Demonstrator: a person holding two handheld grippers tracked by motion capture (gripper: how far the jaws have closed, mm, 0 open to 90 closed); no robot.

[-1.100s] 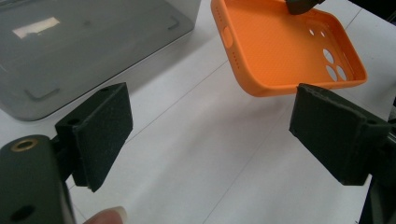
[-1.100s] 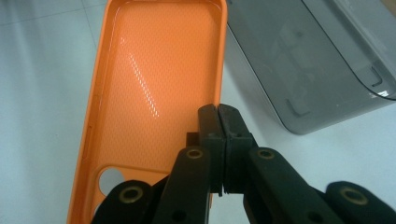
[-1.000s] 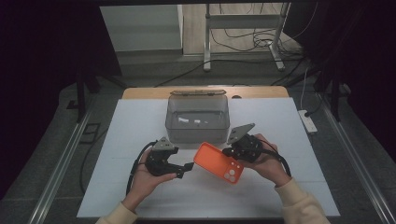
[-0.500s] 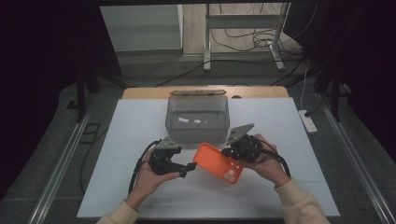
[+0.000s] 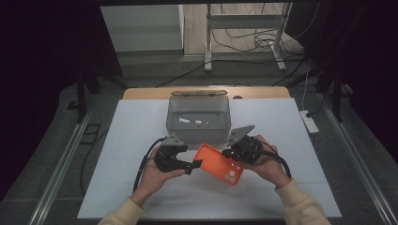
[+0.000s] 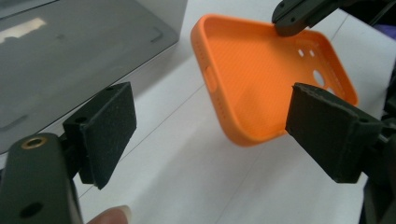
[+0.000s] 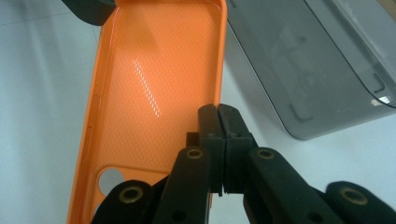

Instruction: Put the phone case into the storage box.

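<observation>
Right gripper (image 7: pixel 219 112) has its two black jaws pressed together on the side wall of the orange soft-plastic phone case (image 7: pixel 154 88), near the end with the round camera holes. From this gripper the case stretches away with its hollow inside facing up, held clear of the white table top (image 5: pixel 281 197) in the high view. Left gripper (image 6: pixel 210 126) has its jaws spread wide; the case's plain end lies just ahead of them and a little above, between the two pads without touching either. Beyond both grippers, close behind the case, stands the grey translucent plastic box (image 5: pixel 198 117), open at the top, with its near wall just past the case's long edge
</observation>
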